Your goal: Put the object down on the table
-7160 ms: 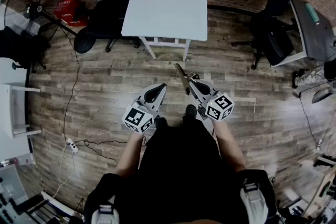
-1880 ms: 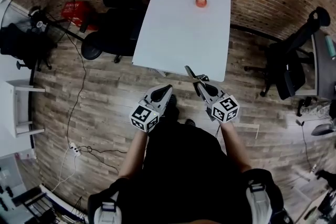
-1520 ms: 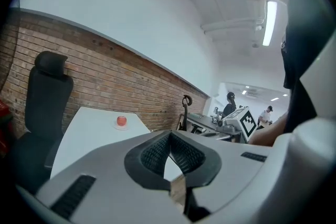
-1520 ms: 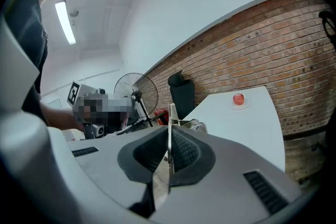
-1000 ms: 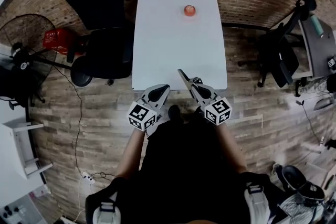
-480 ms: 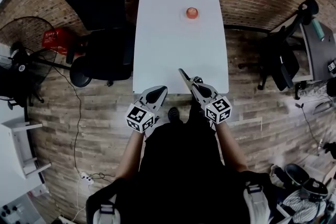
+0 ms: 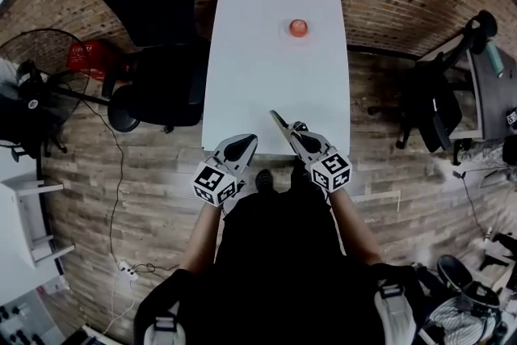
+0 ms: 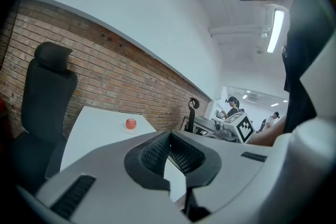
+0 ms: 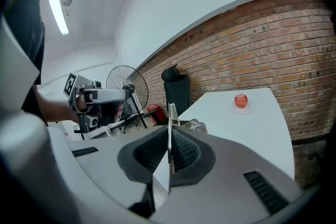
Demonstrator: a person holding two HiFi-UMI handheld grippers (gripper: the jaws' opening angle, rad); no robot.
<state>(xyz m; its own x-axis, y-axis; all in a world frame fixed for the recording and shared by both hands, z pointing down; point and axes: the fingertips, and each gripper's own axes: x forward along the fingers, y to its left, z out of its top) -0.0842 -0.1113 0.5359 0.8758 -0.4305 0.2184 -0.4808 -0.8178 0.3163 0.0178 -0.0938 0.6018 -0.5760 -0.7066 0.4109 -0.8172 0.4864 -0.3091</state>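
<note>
the right gripper (image 7: 296, 135) has its jaws clamped on a thin, flat, silvery metal tool (image 7: 279, 123), which sticks out forward past the jaw tips. the right gripper view shows the strip edge-on between the pads; whether it is a blade, tongs or a spatula i cannot tell. the left gripper (image 7: 241, 145) has its jaws pressed together on nothing. both hang at the near edge of the white rectangular surface (image 7: 258, 77), which carries only a round red apple (image 7: 298, 27) at its far end, well apart from the tool.

to do this step well, i'd carry the right gripper further in over the bare near half. i'd tip it until the tool lies low and flat, let the metal touch first, then part the jaws. a release from height would likely make it bounce or skid off the edge.

seven seconds back the person stood well off on the wooden plank floor (image 7: 145, 166). now the grippers have reached the surface's edge, and the tool is held the same way.
</note>
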